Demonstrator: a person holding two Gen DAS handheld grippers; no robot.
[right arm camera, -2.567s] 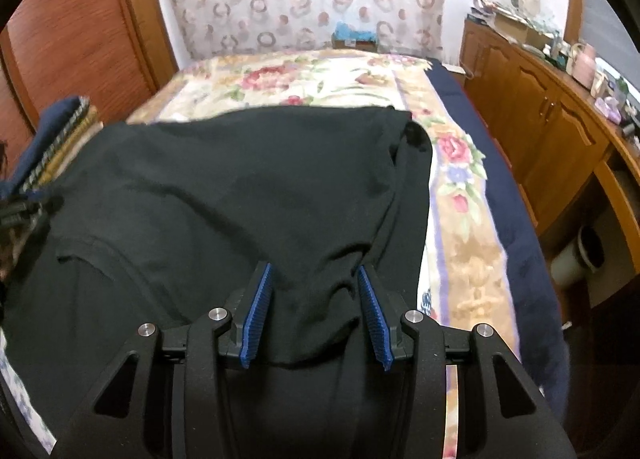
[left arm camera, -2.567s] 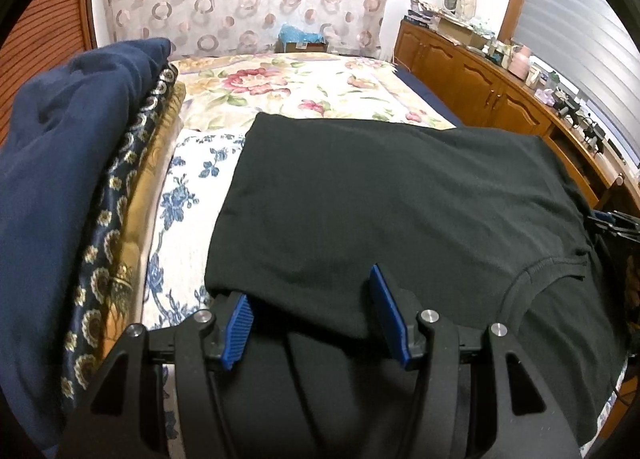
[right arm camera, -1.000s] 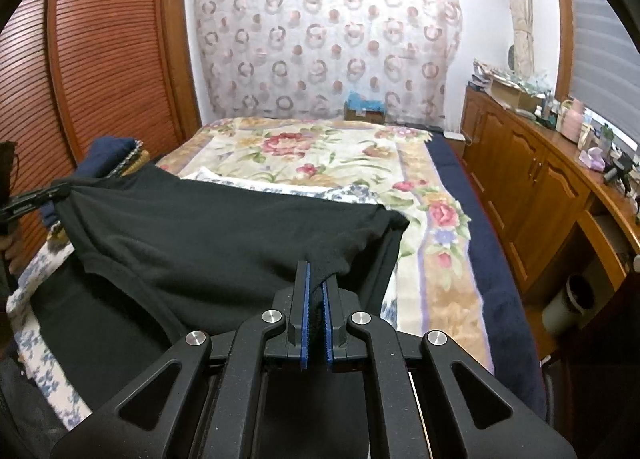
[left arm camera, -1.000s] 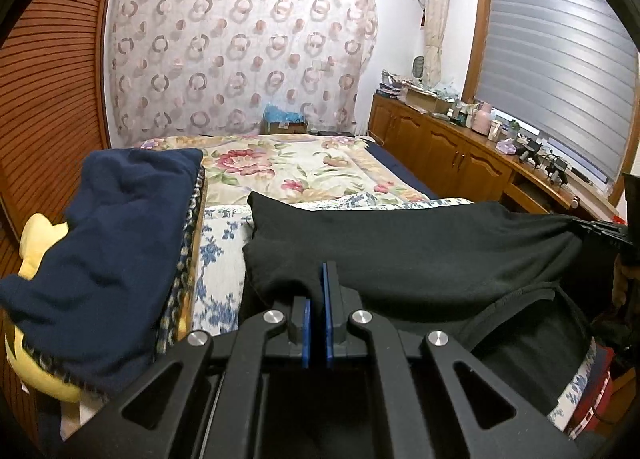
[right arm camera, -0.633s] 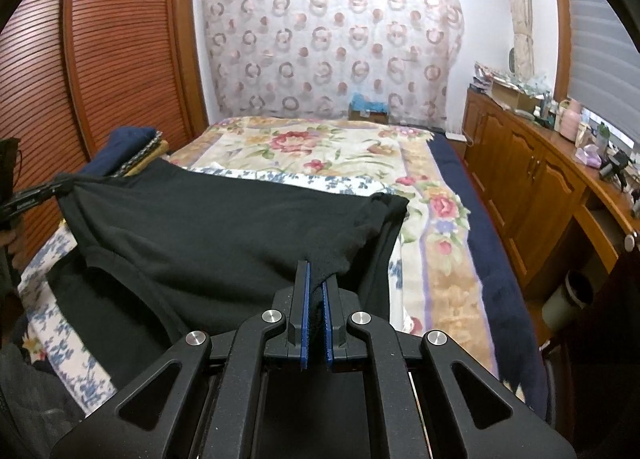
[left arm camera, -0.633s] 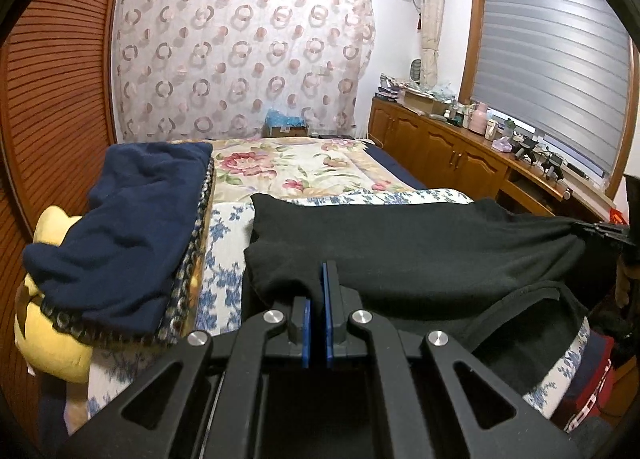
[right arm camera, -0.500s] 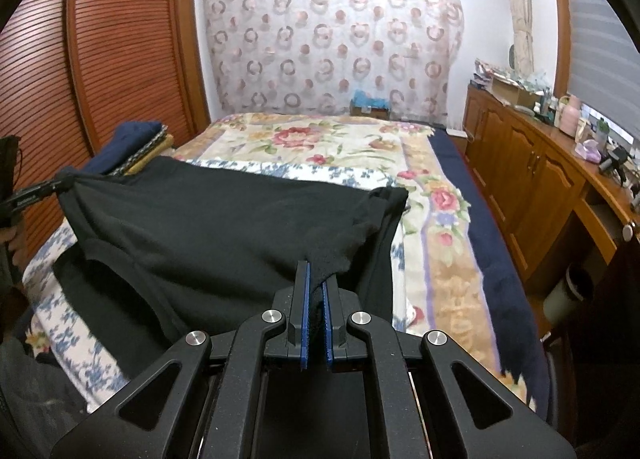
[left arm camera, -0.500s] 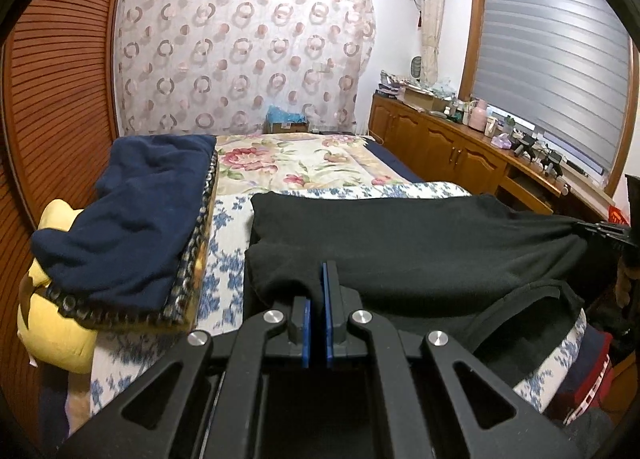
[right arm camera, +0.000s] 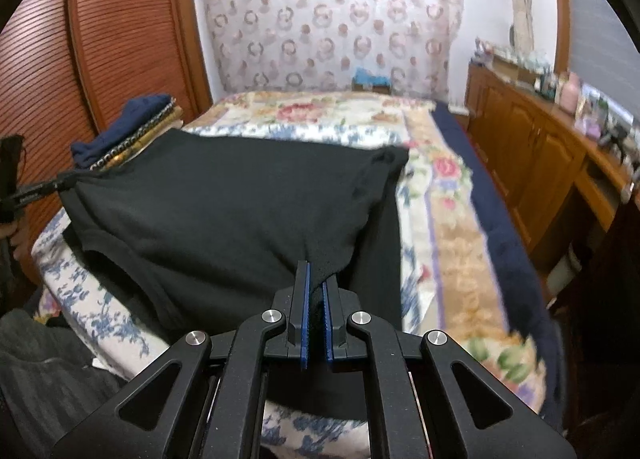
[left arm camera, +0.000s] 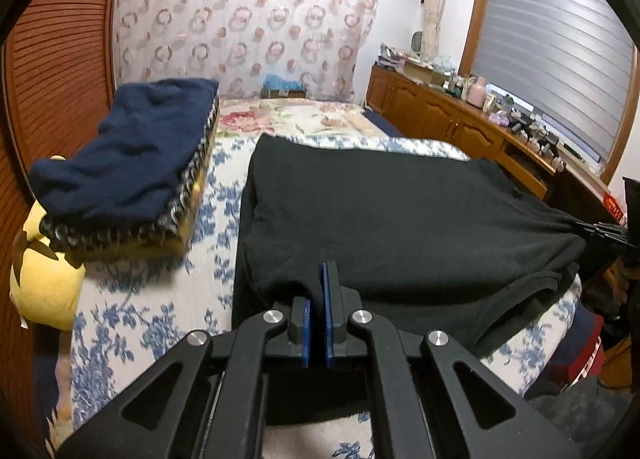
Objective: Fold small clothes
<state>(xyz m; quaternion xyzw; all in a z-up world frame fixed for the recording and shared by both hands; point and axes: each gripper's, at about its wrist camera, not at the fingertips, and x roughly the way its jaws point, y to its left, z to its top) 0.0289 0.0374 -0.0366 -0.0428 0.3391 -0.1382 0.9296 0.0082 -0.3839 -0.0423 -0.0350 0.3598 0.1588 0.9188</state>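
Both grippers — left, right — pinch black shirt; folded stack just beside

Both wrist views low, close behind own tongs, facing up bed toward curtain — sharing black shirt.

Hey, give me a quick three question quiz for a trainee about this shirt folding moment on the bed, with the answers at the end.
1. True or false: both grippers are shut on the black shirt.
2. What lies on top of the pile of folded cloth beside the shirt, towards the wooden wardrobe doors?
3. Multiple choice: the cloth right under the shirt is A) plain grey, B) white with blue flowers, C) red checks.

Key
1. True: the left gripper and the right gripper each pinch a fold of it.
2. A navy blue garment.
3. B, the blue floral sheet.
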